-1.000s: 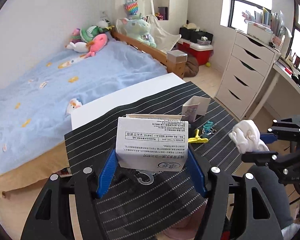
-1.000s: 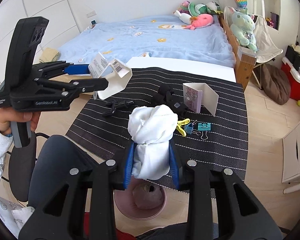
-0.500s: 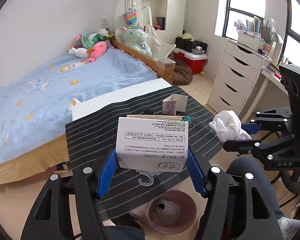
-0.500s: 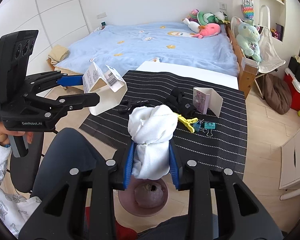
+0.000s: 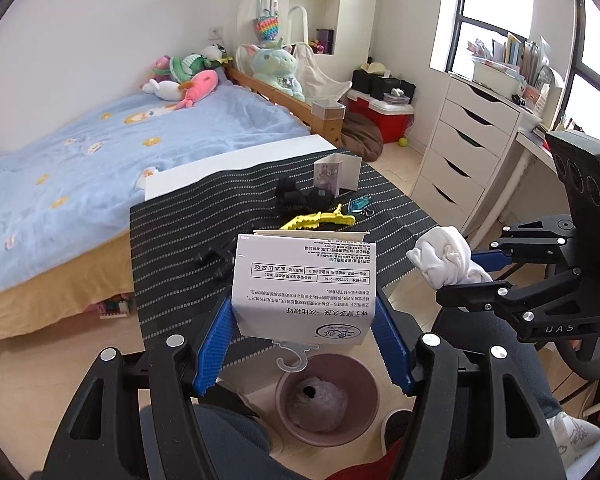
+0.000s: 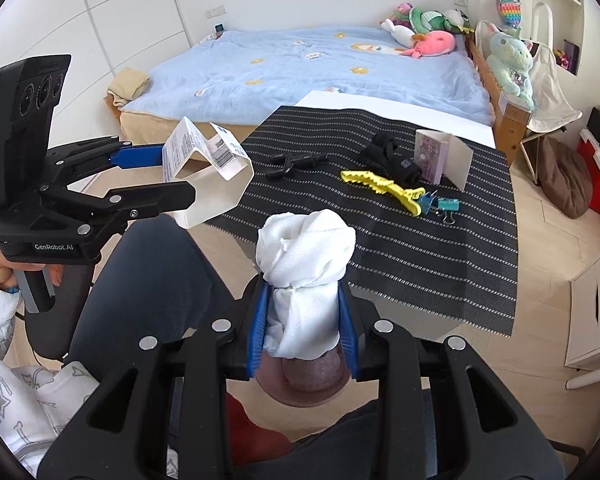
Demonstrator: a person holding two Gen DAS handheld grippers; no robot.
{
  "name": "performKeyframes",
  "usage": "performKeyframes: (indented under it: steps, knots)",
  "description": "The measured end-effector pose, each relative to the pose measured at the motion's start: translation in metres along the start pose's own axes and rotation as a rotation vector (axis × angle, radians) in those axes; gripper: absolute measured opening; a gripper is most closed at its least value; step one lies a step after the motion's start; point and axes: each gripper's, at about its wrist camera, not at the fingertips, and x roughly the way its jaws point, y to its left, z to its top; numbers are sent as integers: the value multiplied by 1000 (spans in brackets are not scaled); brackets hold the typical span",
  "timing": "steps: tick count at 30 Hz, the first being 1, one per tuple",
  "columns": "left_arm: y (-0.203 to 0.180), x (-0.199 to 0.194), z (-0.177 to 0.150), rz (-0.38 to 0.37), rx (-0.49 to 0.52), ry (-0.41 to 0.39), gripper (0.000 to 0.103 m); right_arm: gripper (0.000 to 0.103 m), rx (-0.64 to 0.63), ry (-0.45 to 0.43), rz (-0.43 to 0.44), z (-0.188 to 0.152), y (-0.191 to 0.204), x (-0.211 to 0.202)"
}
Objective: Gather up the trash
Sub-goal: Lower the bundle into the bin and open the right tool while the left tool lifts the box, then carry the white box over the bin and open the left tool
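The left gripper [image 5: 304,320] has its jaws clamped on a white box [image 5: 306,284], held above the edge of the striped tabletop [image 5: 188,248]. The right gripper [image 6: 302,316] has its jaws clamped on a tissue wad [image 6: 306,256]. A pink bin [image 5: 326,398] sits on the floor directly below both jaws.

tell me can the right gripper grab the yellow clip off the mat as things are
Probably not: the right gripper is shut on the white tissue wad, so the yellow clip needs freed jaws first.
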Motion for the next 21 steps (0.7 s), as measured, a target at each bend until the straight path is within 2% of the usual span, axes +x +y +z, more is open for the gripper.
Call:
performKeyframes:
  steps: [12, 15, 17, 19, 21]
  knots:
    - [11, -14, -22, 26, -35, 4, 64, 32, -8, 35, 50, -14, 18, 12]
    - [11, -17, -21, 27, -37, -5, 64, 36, -18, 36, 64, -13, 21, 12]
    - [10, -16, -21, 32, -30, -5, 64, 45, -17, 38, 70, -12, 21, 13]
    - [9, -16, -22, 30, -24, -3, 64, 71, -15, 34, 61, -12, 21, 14]
    - [8, -15, -22, 27, -23, -1, 64, 81, -2, 28, 59, -12, 20, 14]
